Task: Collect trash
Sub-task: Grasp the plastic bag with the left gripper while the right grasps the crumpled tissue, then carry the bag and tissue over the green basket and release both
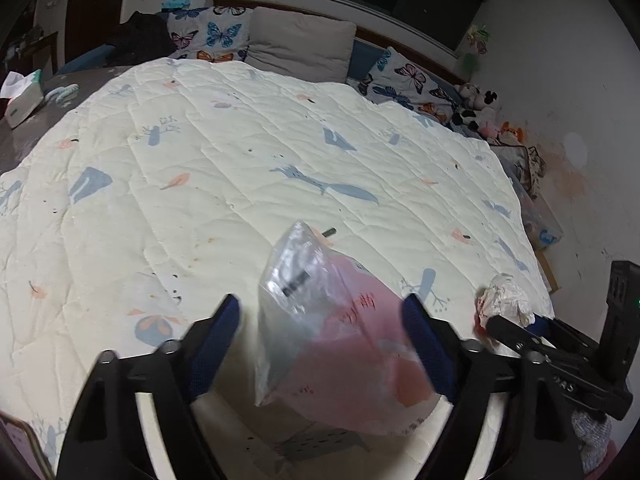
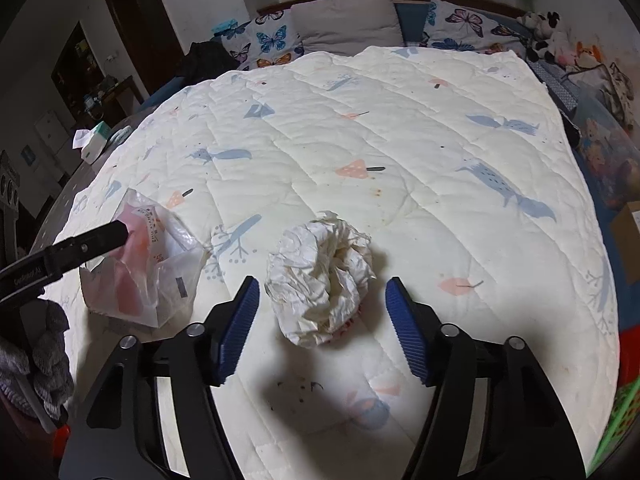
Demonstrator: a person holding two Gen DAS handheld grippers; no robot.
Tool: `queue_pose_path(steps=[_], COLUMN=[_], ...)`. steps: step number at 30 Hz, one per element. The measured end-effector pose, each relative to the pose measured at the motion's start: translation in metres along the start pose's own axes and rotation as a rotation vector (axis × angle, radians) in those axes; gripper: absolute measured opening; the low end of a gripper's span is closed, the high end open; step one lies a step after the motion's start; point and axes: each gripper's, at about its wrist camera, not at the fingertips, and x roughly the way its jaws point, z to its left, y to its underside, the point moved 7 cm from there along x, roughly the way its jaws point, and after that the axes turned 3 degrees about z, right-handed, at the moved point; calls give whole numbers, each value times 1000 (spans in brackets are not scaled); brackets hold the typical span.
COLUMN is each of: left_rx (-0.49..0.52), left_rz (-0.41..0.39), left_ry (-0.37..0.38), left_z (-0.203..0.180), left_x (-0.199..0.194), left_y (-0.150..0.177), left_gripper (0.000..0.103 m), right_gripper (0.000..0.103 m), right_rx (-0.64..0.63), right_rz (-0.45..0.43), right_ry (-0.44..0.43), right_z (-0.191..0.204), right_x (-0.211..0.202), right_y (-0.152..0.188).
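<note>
On the quilt (image 2: 400, 128), both grippers, left (image 1: 322, 330) and right (image 2: 322, 326), gape around bag (image 1: 320, 320) and paper ball (image 2: 322, 272); next, squeeze and lift

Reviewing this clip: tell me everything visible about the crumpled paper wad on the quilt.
The crumpled paper wad is white, creased paper bunched into a loose ball with a hollow fold at its centre; a bit of red shows at its lower edge. It rests on the cream quilt, apart from the plastic bag beside it. It sits between the blue-padded fingers of the right gripper, which flank it with gaps on both sides and do not touch it.
</note>
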Motion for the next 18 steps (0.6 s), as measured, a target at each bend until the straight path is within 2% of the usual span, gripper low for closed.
queue_pose_path(steps=[1,5,7,11,18], left_rx=[0,7,6,18,32], left_rz=[5,6,2,-15,-66], left_ry=[8,29,42,46,83], left_z=[-1,-2,-4,-9,-23], left_x=[1,0,-2,-8,-32], left_y=[1,3,4,5,6], left_gripper=[68,52,48,44,42], right_gripper=[57,54,53,53,53], right_rx=[-1,-9,-11,-8,-1], right_rz=[2,-5,-8,-23,-66], right_ry=[-1,3,2,-9,-24], right_z=[1,3,3,4,5], right_x=[1,1,0,-8,-34], right_y=[0,1,2,4,11])
